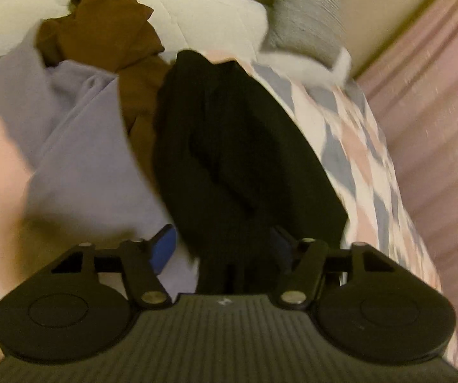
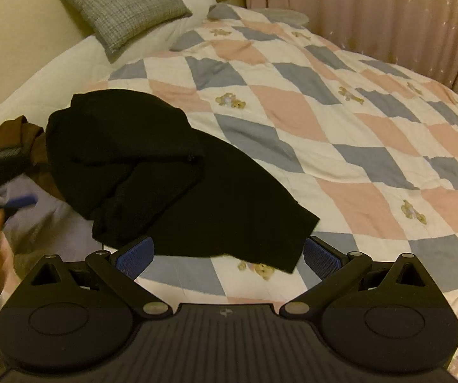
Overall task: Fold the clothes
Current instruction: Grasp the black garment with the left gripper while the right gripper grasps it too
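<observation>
A black garment (image 2: pixel 165 172) lies crumpled on the quilted bed (image 2: pixel 340 121), its upper part bunched into a thick fold and a flatter flap stretching toward the near edge. A brown garment (image 1: pixel 101 28) sits rumpled beside it on the far side, touching it, partly on the white sheet. A lavender garment (image 1: pixel 79 134) lies loosely spread next to both, its edge tucked under the brown one. All three are unfolded and heaped close together.

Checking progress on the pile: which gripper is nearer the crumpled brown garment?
Left. The left gripper hovers beside the brown garment; the right gripper sits behind the black garment.
</observation>
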Demonstrator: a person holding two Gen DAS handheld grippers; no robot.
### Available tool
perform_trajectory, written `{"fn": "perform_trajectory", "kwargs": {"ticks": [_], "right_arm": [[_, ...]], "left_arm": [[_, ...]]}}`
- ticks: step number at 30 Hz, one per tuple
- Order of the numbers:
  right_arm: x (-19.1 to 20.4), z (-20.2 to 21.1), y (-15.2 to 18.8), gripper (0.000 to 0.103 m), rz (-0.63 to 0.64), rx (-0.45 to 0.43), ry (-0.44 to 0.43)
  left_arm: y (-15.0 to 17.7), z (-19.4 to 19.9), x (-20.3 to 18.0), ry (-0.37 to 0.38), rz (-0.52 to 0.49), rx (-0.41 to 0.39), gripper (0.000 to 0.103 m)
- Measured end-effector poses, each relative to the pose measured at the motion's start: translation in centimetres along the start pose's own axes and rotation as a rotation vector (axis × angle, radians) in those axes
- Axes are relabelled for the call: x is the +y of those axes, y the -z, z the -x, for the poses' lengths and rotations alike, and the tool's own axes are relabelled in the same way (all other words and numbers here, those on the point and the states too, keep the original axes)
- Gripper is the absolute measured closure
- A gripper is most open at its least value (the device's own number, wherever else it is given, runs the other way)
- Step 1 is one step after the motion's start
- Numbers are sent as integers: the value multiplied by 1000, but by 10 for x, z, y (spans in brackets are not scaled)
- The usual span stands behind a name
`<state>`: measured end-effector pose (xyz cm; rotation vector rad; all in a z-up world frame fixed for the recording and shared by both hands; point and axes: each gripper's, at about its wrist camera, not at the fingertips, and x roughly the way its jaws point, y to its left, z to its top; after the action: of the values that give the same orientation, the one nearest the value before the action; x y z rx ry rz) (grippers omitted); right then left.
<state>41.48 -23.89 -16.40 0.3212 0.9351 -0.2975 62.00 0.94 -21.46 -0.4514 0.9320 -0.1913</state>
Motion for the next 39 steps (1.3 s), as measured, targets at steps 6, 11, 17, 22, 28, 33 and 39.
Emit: {"fn": "perform_trajectory", "kwargs": {"ticks": [6, 11, 17, 22, 28, 33, 39], "right_arm": [[10, -24, 2, 0, 22, 64, 58], [8, -37, 9, 0, 5, 116, 102], [8, -37, 11, 0, 18, 138, 115], [9, -27, 12, 0, 65, 115, 129], [0, -10, -5, 0, 110, 55, 136], [12, 0, -28, 0, 191, -6, 101], [85, 1, -56, 3, 411, -58, -63]], "left_arm": [[-36, -85, 9, 1, 99, -52, 50], [-46, -137, 25, 41, 232, -32, 47], [-53, -161, 28, 74, 316, -45, 42], [-53, -159, 38, 153, 260, -49, 89], [-41, -73, 46, 272, 8, -100, 92], [3, 15, 59, 391, -122, -30, 92], [72, 52, 83, 325, -106, 112, 92]]}}
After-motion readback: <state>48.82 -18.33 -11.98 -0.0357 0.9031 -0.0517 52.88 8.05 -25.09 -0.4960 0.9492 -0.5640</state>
